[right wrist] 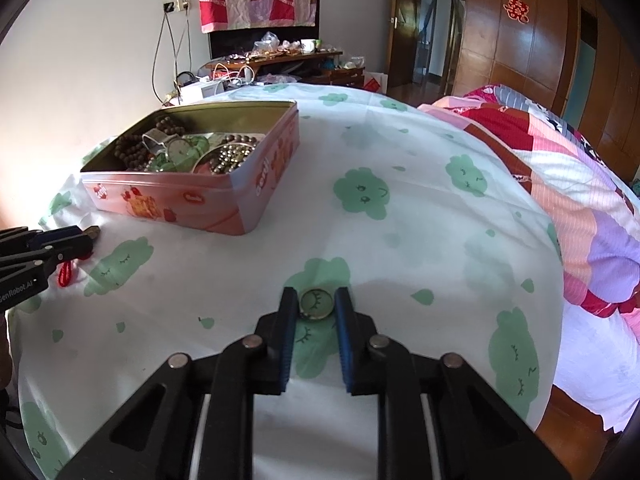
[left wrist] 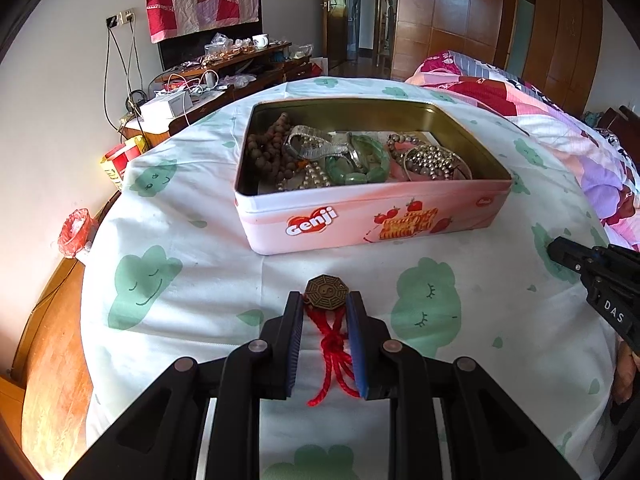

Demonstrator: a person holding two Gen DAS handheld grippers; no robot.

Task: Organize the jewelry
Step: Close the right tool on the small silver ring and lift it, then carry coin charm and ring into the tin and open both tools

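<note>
Your left gripper (left wrist: 325,300) pinches the bronze octagonal pendant (left wrist: 326,290) at its fingertips, the pendant's red cord (left wrist: 335,350) trailing back between the blue pads onto the cloud-print sheet (left wrist: 192,304). Your right gripper (right wrist: 316,304) is pressed onto a small ring (right wrist: 317,305) lying on the sheet between its tips. The open pink tin (left wrist: 360,220) of beads and bangles sits beyond, apart from both grippers.

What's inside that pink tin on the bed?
The pink tin holds brown wooden beads, a silver watch, a green bangle and shiny metal beads. Whatever lies beneath that heap is covered.
</note>
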